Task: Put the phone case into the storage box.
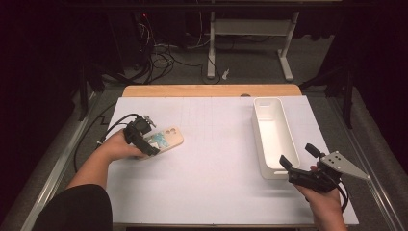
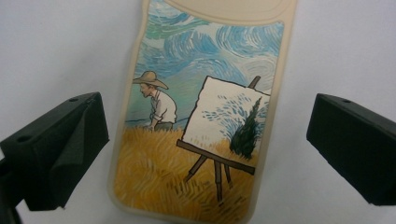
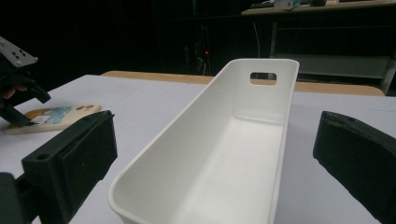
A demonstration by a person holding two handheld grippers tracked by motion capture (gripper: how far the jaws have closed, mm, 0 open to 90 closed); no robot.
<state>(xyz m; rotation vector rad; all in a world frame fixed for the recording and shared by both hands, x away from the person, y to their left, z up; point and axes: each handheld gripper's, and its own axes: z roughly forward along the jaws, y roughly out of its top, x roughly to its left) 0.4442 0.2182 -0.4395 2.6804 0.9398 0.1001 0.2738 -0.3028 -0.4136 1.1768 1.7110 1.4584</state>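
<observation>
Left gripper [image 1: 153, 144] over the phone case [image 1: 165, 139] at the left side of the white table sheet [image 1: 211, 159], jaws spread wide, one each side of the case, neither touching it in the left gripper view. Case [image 2: 201, 116] flat on the sheet, printed side up: painter in a straw hat, easel, yellow field, swirled blue sky, beige rim. Camera-cutout end pointing away from the left hand [image 1: 115, 147]. Right gripper [image 1: 298, 161] at the right front of the table, jaws also wide apart, holding nothing, aimed at the near short end of the white plastic bin [image 1: 274, 137]. Bin [image 3: 224, 154] long and narrow, empty, upright, handle slot in the far end wall, running front to back on the right half of the sheet. Near end between the right jaws in the right gripper view, contact not clear. Case and bin well apart. Wooden table edge [image 1: 211, 90] showing beyond the sheet.
</observation>
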